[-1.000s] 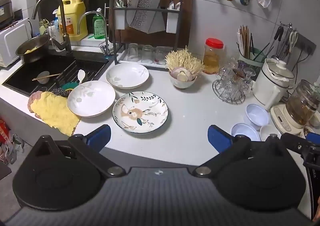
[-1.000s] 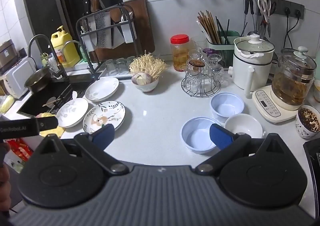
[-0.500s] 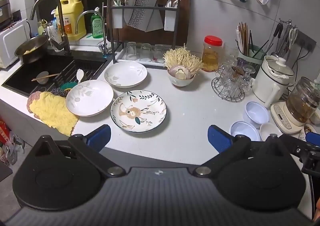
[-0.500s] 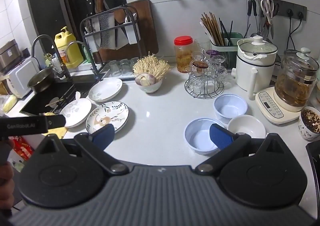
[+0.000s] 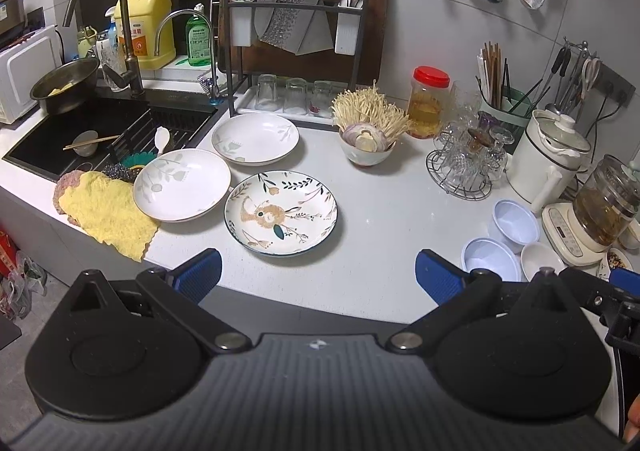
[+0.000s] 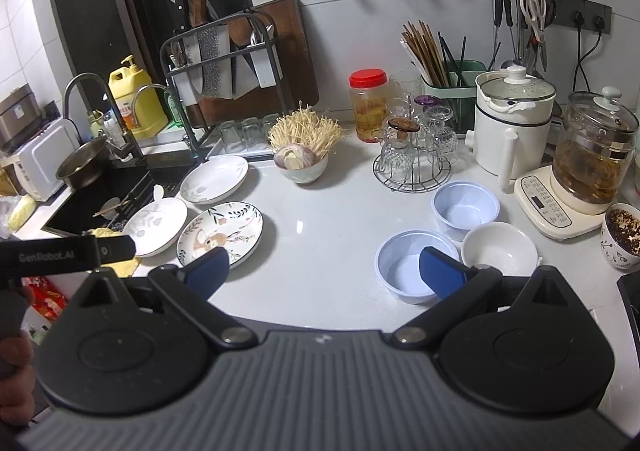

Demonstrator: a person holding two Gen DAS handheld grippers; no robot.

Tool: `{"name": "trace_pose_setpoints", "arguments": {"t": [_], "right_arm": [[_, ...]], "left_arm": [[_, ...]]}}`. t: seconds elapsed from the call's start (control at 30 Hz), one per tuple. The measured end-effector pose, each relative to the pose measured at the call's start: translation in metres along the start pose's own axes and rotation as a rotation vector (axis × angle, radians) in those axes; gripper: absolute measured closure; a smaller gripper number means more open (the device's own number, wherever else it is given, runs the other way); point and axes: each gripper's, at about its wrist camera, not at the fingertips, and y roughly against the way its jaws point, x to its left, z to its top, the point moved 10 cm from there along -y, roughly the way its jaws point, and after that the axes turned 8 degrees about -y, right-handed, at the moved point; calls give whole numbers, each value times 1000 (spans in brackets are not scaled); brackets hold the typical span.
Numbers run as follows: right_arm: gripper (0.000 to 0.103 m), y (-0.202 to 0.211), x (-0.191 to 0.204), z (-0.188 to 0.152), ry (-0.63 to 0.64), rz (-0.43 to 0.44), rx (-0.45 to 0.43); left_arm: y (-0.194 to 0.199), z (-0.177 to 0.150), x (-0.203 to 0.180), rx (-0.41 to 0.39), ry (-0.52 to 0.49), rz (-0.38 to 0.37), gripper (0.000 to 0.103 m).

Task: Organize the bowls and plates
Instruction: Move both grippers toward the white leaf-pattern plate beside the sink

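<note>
Three plates lie on the white counter by the sink: a leaf-patterned plate [image 5: 281, 212] nearest me, a white plate [image 5: 182, 190] partly over a yellow cloth, and another white plate [image 5: 255, 138] behind. Two pale blue bowls [image 6: 416, 271] [image 6: 466, 209] and a white bowl [image 6: 499, 250] cluster at the right. My left gripper [image 5: 318, 277] hovers open above the counter's front edge, short of the patterned plate. My right gripper [image 6: 324, 271] is open and empty, its right fingertip [image 6: 440, 271] over the near blue bowl. The left gripper's body [image 6: 66, 251] shows at the right wrist view's left edge.
A bowl of enoki mushrooms [image 5: 368, 135], a red-lidded jar [image 5: 428, 101], a wire rack of glasses [image 5: 466, 161], a white kettle [image 6: 512, 119] and a glass tea maker [image 6: 592, 155] line the back. The sink [image 5: 100, 131], knife rack [image 5: 292, 31] and a patterned cup [image 6: 622, 237] border the counter.
Both grippers have drifted slightly back and up, so the counter sits a little farther away in both views. Neither gripper's opening has changed and no dish has moved.
</note>
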Motion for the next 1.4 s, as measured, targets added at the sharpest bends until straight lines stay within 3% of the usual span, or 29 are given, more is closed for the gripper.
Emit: {"name": "trace_pose_setpoints", "arguments": {"t": [1.4], "right_arm": [[0, 17, 9, -13, 6, 20, -22]], "left_arm": [[19, -19, 12, -8, -2, 13, 0]]}}
